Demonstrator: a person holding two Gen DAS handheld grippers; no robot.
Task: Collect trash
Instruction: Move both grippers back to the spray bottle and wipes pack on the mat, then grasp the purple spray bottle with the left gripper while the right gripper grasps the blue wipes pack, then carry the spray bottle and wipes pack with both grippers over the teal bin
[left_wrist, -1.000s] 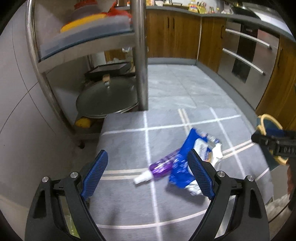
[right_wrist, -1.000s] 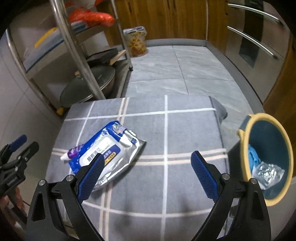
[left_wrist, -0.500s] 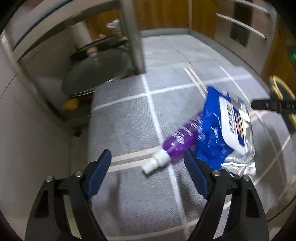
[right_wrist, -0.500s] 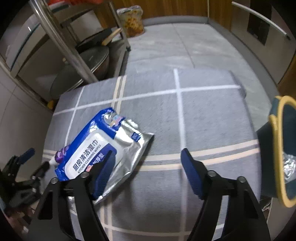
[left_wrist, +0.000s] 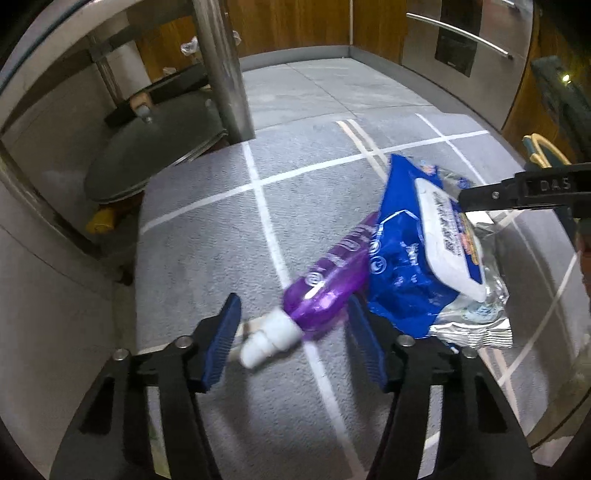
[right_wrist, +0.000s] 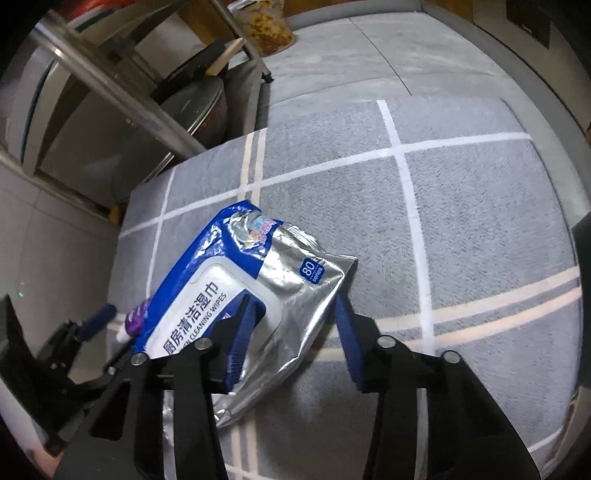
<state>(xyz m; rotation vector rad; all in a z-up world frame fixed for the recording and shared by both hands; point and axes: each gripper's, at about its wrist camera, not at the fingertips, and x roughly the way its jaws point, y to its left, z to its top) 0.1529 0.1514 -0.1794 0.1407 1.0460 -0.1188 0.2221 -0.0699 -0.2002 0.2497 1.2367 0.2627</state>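
Note:
A purple bottle (left_wrist: 328, 284) with a white cap (left_wrist: 266, 339) lies on a grey lined mat (left_wrist: 207, 229). My left gripper (left_wrist: 291, 308) straddles its cap end; the jaws are closing, with gaps still showing beside the bottle. A blue and silver wipes pack (left_wrist: 417, 266) leans on the bottle. In the right wrist view the wipes pack (right_wrist: 221, 280) has its silver end between the closing jaws of my right gripper (right_wrist: 291, 306). One pad sits on the white lid and the other meets the foil edge. The right gripper (left_wrist: 517, 192) also reaches in over the pack.
A yellow-rimmed bin (left_wrist: 543, 147) peeks in at the far right. A steel rack post (left_wrist: 221, 70) and a large pan lid (left_wrist: 155, 151) stand behind the mat's left corner. Wooden cabinets and an oven front (left_wrist: 461, 37) line the back. A snack bag (right_wrist: 269, 26) sits on the floor.
Both grippers have sunk toward the mat and their jaws have narrowed. The left now has the bottle between its fingers; the right has come onto the pack's silver end.

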